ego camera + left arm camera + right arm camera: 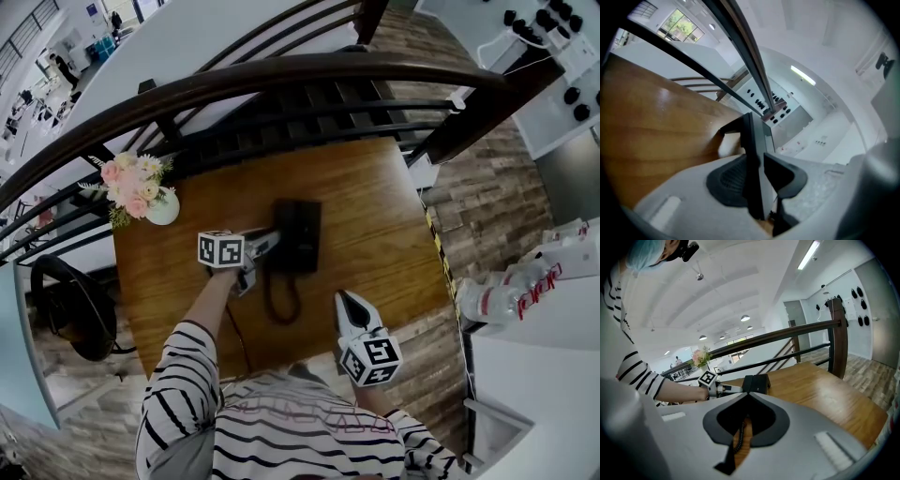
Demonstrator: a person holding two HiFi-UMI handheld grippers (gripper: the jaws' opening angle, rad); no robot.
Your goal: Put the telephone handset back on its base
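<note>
A black telephone (296, 234) lies in the middle of a round wooden table (375, 206), its coiled cord (281, 302) trailing toward me. My left gripper (266, 246) reaches in from the left, and the handset (753, 133) stands edge-on between its jaws. The pads sit close beside the handset without visibly pressing on it, so the left gripper (757, 159) is open. My right gripper (343, 300) hovers near the table's front edge, clear of the telephone (757, 383). The right gripper (749, 395) is shut and holds nothing; the cord (739, 439) shows below it.
A vase of pink flowers (150, 195) stands at the table's left rim. A dark wooden railing (281, 75) curves behind the table. A black chair-like object (66, 305) is on the left. At the right is a white counter with bottles (506, 295).
</note>
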